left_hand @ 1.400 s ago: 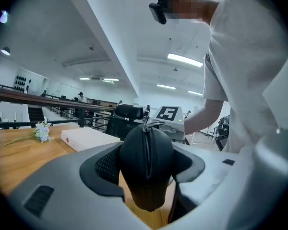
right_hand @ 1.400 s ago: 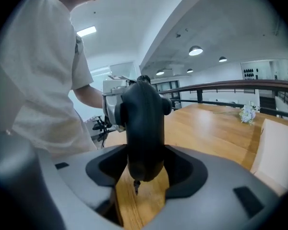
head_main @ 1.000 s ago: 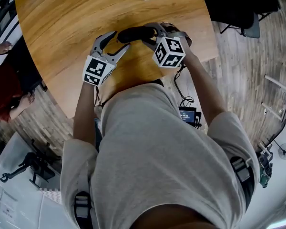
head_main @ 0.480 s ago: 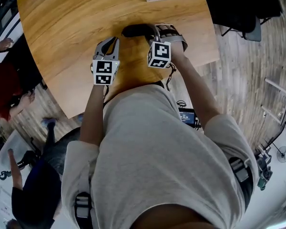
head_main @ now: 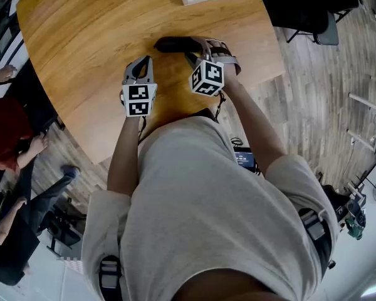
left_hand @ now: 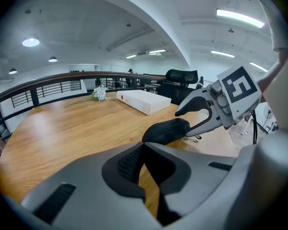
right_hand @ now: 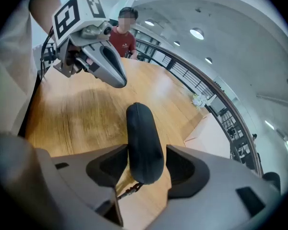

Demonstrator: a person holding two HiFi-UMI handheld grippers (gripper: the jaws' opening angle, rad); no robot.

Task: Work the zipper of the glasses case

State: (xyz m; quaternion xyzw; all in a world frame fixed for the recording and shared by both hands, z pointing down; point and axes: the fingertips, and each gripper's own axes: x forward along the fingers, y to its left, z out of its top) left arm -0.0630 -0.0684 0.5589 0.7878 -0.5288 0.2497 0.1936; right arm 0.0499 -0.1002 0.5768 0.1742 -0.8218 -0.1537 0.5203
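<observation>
Right gripper: clamped on black oval fabric glasses case, as before.
Left gripper: earlier round the case; now off it, jaws together, empty.

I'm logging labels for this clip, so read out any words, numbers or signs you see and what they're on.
No words or numbers can be read.
Cubes on left gripper and right gripper: black-and-white square markers, no letters.
White box: small mark, too small to read.
</observation>
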